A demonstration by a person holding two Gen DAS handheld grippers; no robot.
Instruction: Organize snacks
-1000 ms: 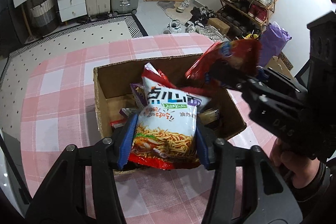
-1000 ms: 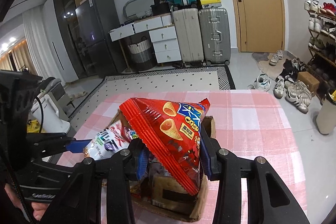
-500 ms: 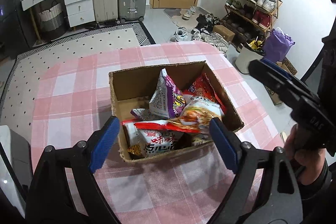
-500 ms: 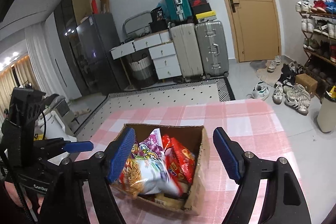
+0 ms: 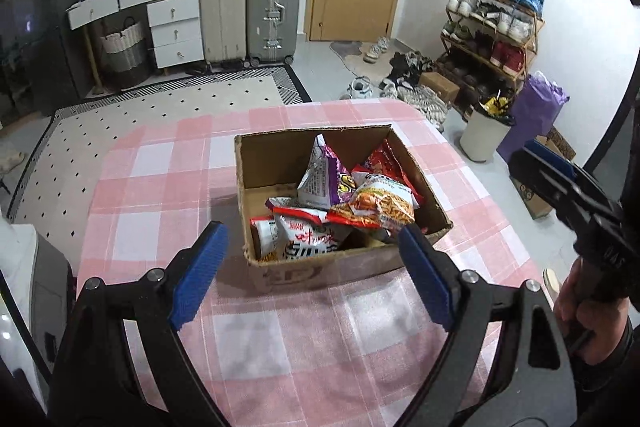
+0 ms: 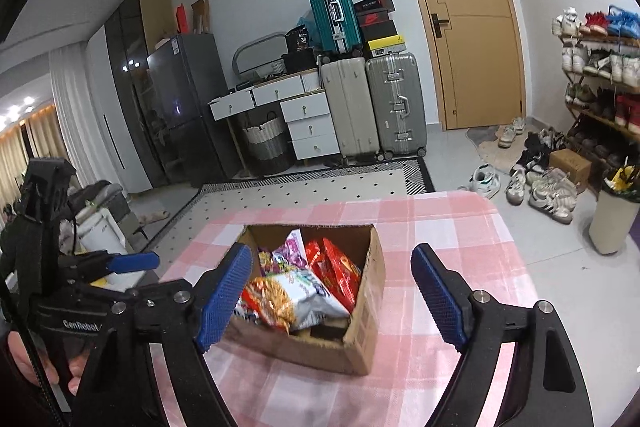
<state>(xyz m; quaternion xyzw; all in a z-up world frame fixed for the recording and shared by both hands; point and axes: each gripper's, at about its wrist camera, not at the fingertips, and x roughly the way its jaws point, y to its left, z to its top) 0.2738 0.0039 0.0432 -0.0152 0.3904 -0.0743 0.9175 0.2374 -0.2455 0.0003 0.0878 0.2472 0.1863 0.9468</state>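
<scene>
An open cardboard box (image 5: 280, 163) stands on the pink checked tablecloth (image 5: 160, 163). It holds several snack bags: a noodle-snack bag (image 5: 380, 201), a purple and white bag (image 5: 324, 175) and a red bag (image 5: 384, 159). My left gripper (image 5: 312, 273) is open and empty, above the near side of the box. My right gripper (image 6: 332, 293) is open and empty, above the box (image 6: 360, 331) from the other side. The noodle-snack bag (image 6: 288, 297) and the red bag (image 6: 336, 267) show between its fingers.
The right gripper and the hand holding it (image 5: 576, 211) are at the right in the left wrist view. The left gripper (image 6: 132, 263) is at the left in the right wrist view. Beyond the table are suitcases (image 5: 272, 11), a shoe rack (image 5: 492, 27) and a bin (image 5: 484, 135).
Both grippers opened and let go of their bags: the noodle-snack bag and the red cone-snack bag now lie in the box. Both grippers have drawn back and up from the box.
</scene>
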